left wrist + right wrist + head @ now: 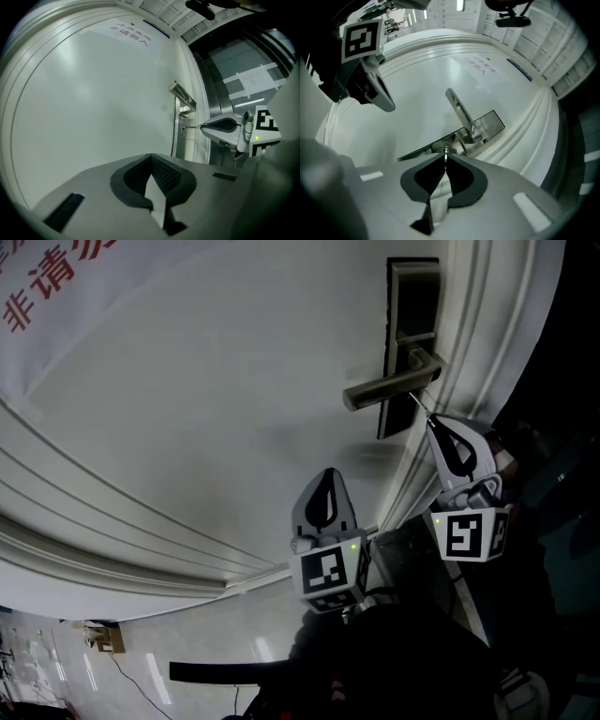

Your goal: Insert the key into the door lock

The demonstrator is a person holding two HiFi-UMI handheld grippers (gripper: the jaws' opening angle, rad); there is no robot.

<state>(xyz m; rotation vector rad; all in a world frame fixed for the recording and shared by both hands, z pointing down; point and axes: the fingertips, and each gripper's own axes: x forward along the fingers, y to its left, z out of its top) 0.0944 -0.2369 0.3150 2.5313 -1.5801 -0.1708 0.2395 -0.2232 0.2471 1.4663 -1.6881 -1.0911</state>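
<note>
A metal lock plate (412, 296) with a lever handle (389, 387) is mounted on the white door (206, 409). My right gripper (431, 421) is shut on a thin key (419, 405) just below the handle. In the right gripper view the key (446, 158) sticks out of the shut gripper (444, 161) and its tip meets the round keyhole (446, 150) in the plate (487, 125); how deep it sits I cannot tell. My left gripper (328, 472) hangs lower left, off the door, shut and empty (151, 157).
Raised moulding (469, 343) runs along the door's edge right of the lock. A printed sign with red characters (47, 287) is at the door's upper left. A dark opening and the floor (141, 662) lie below.
</note>
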